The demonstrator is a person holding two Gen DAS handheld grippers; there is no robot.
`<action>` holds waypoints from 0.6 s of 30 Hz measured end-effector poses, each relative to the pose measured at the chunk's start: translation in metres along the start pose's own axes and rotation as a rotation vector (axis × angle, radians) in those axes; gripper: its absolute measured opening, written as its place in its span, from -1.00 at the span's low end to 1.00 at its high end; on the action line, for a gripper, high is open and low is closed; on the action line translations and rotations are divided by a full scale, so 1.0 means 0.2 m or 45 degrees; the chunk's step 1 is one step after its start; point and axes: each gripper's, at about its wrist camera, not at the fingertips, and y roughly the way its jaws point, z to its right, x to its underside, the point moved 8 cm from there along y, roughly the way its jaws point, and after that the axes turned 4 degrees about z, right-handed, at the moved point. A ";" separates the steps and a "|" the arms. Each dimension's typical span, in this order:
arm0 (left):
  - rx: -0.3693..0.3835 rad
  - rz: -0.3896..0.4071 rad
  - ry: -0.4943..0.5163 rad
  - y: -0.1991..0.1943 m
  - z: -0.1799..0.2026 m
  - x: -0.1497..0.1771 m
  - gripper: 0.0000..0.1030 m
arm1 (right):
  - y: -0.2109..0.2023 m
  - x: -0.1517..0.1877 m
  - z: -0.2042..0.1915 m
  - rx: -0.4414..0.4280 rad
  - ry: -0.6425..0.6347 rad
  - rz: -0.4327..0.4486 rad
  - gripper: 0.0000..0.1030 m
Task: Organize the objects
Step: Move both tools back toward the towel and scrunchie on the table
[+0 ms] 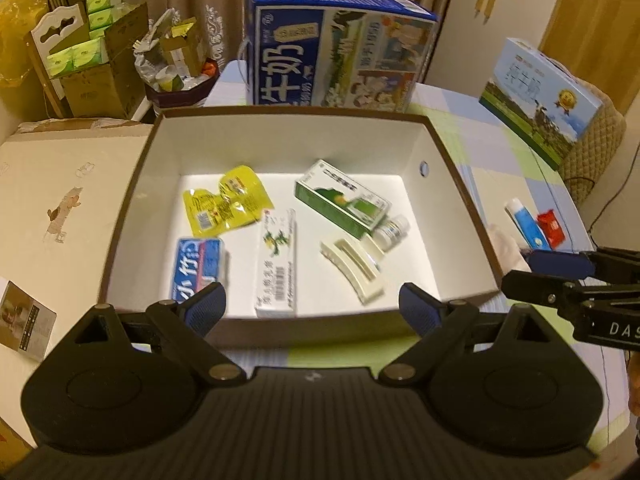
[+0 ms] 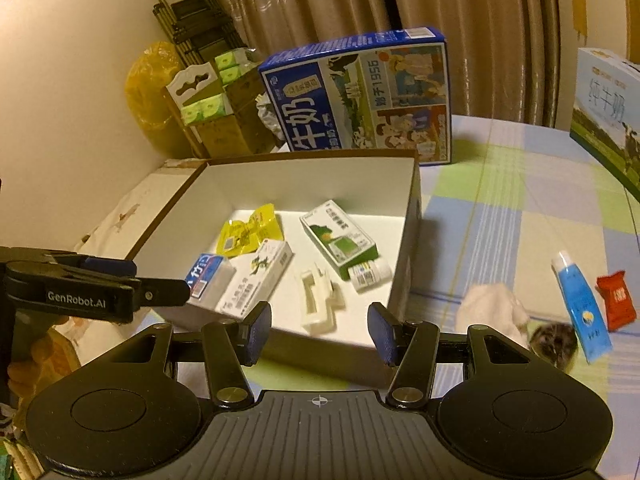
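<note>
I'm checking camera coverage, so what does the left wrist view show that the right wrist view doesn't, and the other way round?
Only the left wrist view shows the small printed card lying on the beige surface left of the box. Only the right wrist view shows the dark round furry object beside the white cloth. Both show the open brown-rimmed white box with the yellow sachet and green carton inside, plus the blue tube and red packet outside on the checked tablecloth.

Brown pleated curtains (image 2: 460, 36) were drawn behind a table covered in a pastel checked cloth (image 2: 516, 216), while a cream wall (image 2: 68, 80) was lit warmly at the left corner.
</note>
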 end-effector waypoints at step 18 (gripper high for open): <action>0.054 -0.051 0.103 -0.05 0.39 0.16 0.78 | -0.26 0.16 0.18 0.015 0.069 -0.011 -0.01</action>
